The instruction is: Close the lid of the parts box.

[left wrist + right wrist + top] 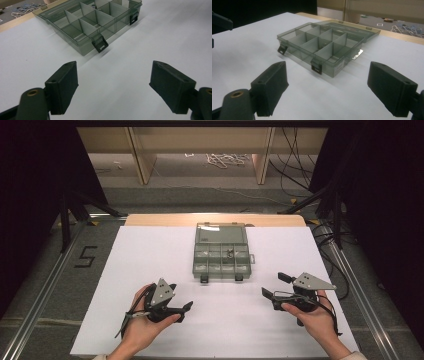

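Note:
A smoky translucent compartment box [220, 256] lies open at the middle of the white sheet, its lid [220, 233] folded flat behind it. Two black latches [204, 279] hang on its near side. A small dark item [229, 253] sits in a middle compartment. My left gripper [181, 296] is held near the front left, open and holding nothing, with the box [92, 22] ahead of its jaws [113, 85]. My right gripper [274, 285] hovers at the front right, also open with nothing in it. It faces the box [324, 47] from a corner, jaws [327, 87] spread wide.
The white sheet [150, 255] covers the table, with a wooden strip [150, 220] at the back edge. Metal rails [45, 285] run along both sides. A "5" mark [86, 256] is on the floor at the left. Cables [225, 159] and black stands lie beyond.

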Demonstrator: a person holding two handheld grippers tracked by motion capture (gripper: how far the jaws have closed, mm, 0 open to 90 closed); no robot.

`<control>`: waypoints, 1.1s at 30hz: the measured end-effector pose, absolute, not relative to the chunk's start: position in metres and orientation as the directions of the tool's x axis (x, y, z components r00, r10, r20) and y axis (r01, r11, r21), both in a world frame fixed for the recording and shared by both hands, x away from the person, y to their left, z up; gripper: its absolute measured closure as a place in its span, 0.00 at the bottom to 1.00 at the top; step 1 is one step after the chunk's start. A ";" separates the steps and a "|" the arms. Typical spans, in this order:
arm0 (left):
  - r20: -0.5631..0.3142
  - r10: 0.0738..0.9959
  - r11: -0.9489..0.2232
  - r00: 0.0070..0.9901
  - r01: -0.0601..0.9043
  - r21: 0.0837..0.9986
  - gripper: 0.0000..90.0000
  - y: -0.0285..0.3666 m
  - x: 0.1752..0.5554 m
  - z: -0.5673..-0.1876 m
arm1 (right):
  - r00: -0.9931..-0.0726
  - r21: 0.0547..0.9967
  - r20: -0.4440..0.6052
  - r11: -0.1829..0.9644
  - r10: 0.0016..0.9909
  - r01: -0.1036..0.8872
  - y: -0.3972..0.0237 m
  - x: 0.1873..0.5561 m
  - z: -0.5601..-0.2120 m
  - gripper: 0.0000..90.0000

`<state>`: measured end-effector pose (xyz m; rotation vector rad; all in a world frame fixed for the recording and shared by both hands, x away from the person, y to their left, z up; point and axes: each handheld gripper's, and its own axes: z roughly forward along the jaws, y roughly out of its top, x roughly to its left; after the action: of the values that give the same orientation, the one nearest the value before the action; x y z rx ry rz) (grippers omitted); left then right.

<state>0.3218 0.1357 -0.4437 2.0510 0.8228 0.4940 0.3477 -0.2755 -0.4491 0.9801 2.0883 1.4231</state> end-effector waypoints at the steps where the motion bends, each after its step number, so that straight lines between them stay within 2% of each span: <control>1: 0.043 0.709 -0.420 0.703 0.372 0.828 0.24 0.136 0.322 -0.444 | -0.659 0.922 0.038 0.229 0.751 0.313 -0.276 0.347 -0.449 0.19; 13: 0.035 0.736 -0.388 0.677 0.379 0.840 0.25 0.140 0.322 -0.445 | -0.649 0.923 0.034 0.225 0.760 0.312 -0.272 0.348 -0.448 0.20; 17: 0.047 0.727 -0.410 0.685 0.378 0.830 0.25 0.139 0.322 -0.445 | -0.628 0.924 0.024 0.222 0.778 0.311 -0.273 0.353 -0.448 0.21; 33: 0.046 0.720 -0.424 0.693 0.386 0.820 0.26 0.136 0.323 -0.449 | -0.559 0.923 0.058 0.170 0.827 0.346 -0.275 0.401 -0.436 0.24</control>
<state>0.3229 0.1364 -0.4486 2.0568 0.8459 0.5011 0.4005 -0.2754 -0.4361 1.1053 1.9891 1.3742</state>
